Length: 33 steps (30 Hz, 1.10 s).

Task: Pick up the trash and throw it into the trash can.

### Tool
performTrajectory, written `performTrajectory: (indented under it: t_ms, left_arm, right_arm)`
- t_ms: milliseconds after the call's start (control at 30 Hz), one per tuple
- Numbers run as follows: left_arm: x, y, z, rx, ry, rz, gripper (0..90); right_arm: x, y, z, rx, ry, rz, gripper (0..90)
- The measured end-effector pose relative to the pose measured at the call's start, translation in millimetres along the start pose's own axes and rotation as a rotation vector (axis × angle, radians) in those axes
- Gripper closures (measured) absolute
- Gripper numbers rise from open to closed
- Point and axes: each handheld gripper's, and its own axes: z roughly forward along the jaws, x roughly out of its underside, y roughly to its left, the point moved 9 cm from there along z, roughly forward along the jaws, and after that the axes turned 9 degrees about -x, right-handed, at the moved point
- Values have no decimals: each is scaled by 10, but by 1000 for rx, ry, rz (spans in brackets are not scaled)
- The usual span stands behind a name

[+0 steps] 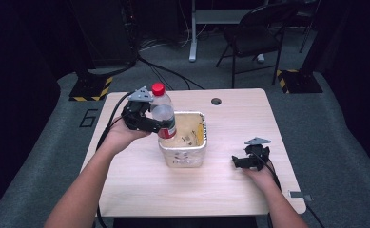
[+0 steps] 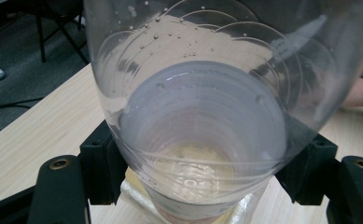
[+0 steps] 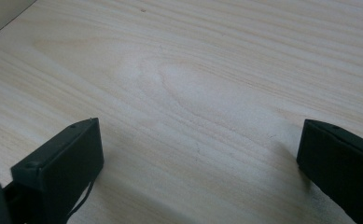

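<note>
Grey carpet is spreading around the pale wooden table (image 1: 220, 190) you are sitting at, with a dark folding chair (image 1: 256, 33) standing well beyond the table's far edge. Taking the square translucent plastic tub (image 1: 185, 154) near the table's middle as your landmark: it is resting upright on the wood, and small dark bits are lying on its yellowish floor. A round cable hole (image 1: 216, 101) is sitting beyond the tub, near the far edge.

You are holding the clear plastic bottle with the red cap (image 1: 162, 111) upright at the tub's left rim, its base hanging just over that corner; a red label is wrapping its lower part. Your left gripper (image 1: 158, 126) is clamping the bottle, one black jaw pressing on each side of it, and in the left gripper view the ribbed clear wall of the bottle (image 2: 202, 135) is bulging between those jaws, with droplets clinging inside.

Your right gripper (image 1: 235, 162) is resting on the table to the right of the tub, well apart from it, its jaws standing wide apart over bare wood (image 3: 207, 84) in the right gripper view.
</note>
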Motion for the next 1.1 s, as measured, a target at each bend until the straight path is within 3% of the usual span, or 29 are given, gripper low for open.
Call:
performTrajectory:
  t_ms: [433,1100]
  left_arm:
    - [46,-68,221,-1,3,-4,279]
    - [396,-74,583,-23,31,-26,279]
  right_arm:
    - [0,0,0,0,0,0,0]
    - [-1,-1,2,-1,1,-4,0]
